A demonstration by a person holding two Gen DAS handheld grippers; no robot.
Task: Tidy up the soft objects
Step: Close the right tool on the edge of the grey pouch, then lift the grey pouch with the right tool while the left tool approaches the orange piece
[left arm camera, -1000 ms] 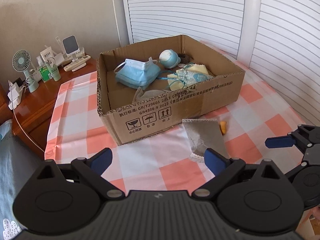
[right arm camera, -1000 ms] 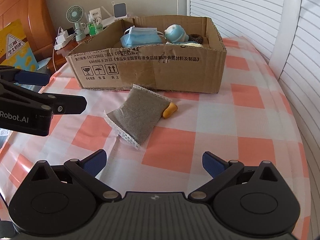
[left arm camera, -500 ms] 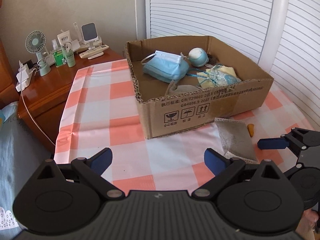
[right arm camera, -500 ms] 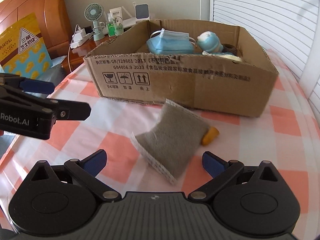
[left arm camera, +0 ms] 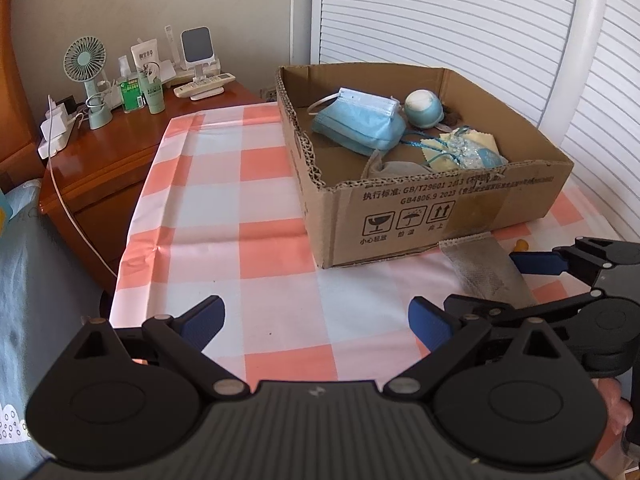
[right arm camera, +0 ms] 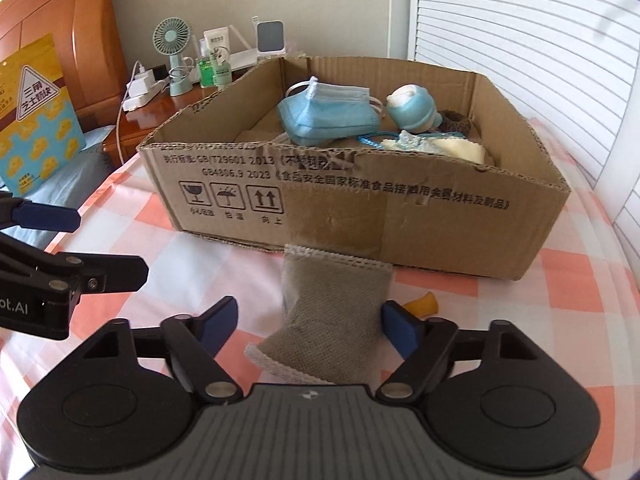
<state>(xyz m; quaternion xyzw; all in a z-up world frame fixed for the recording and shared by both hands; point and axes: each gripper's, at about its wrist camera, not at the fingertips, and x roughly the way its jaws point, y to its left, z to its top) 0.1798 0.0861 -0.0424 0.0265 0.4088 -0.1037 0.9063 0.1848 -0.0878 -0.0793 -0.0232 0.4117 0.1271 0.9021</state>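
Before the cardboard box [right arm camera: 400, 216], the right tool [right arm camera: 308, 324] straddles the grey pouch [right arm camera: 332, 316], wide open.

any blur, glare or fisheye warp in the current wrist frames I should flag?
Left wrist view: sharp, shutter slats bow strongly, bright daylight but cardboard box print still legible. Right wrist view: softer, grey pouch between the open right gripper fingers slightly blurred, shutters near washed out, dark vignette in the corners.
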